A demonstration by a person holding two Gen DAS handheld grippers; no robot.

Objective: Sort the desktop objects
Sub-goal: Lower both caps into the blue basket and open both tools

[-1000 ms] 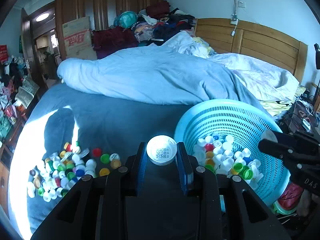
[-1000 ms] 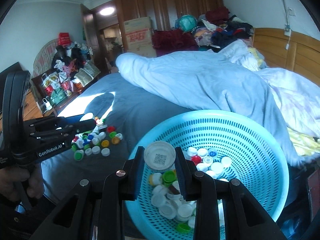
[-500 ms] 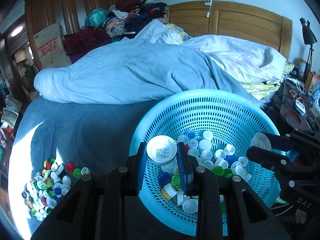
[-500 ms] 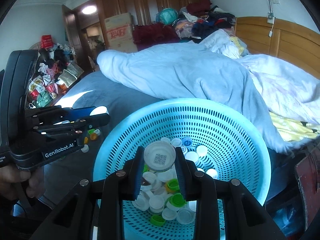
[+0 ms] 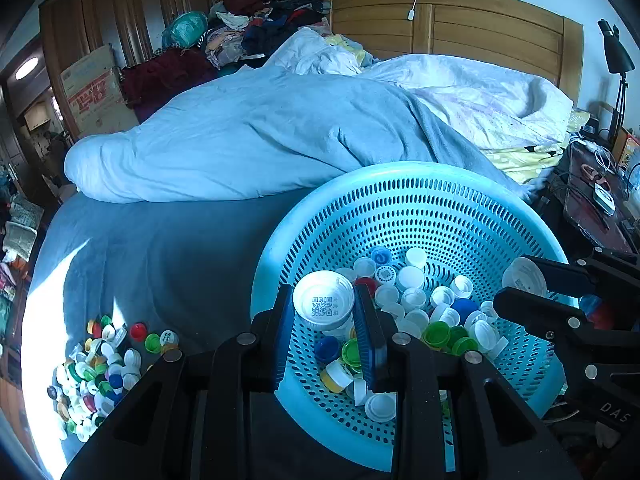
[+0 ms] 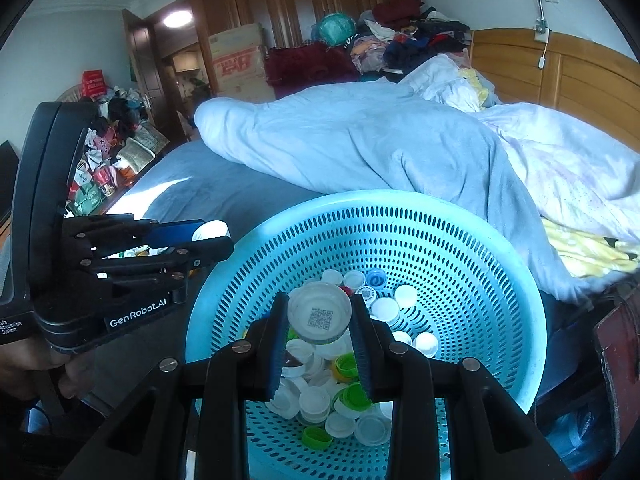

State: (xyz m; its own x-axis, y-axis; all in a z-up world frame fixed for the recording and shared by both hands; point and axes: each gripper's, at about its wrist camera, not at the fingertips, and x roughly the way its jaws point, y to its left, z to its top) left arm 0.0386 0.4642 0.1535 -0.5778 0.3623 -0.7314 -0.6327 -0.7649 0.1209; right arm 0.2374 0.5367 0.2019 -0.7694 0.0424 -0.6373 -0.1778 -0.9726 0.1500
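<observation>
Two white caps are held over the blue basket, one in each gripper.

A white cap point(image 5: 323, 300) with a QR code inside is clamped between the fingers of the left gripper point(image 5: 324, 320), above the near left part of the perforated blue basket point(image 5: 400, 184). A second white cap point(image 6: 319, 312), also printed with a QR code, is gripped between the fingers of the right gripper point(image 6: 318, 334), over the middle of the basket point(image 6: 500, 264). White, green, blue and yellow caps are piled loosely in the basket's bottom point(image 5: 412, 308). The basket is set on the bed point(image 5: 160, 256), at its near edge, beside a rumpled light-blue duvet point(image 5: 248, 140). A heap of mixed coloured caps point(image 5: 100, 368) is seen lying on the bed sheet, well apart from the basket on its left, partly in sunlight.
</observation>
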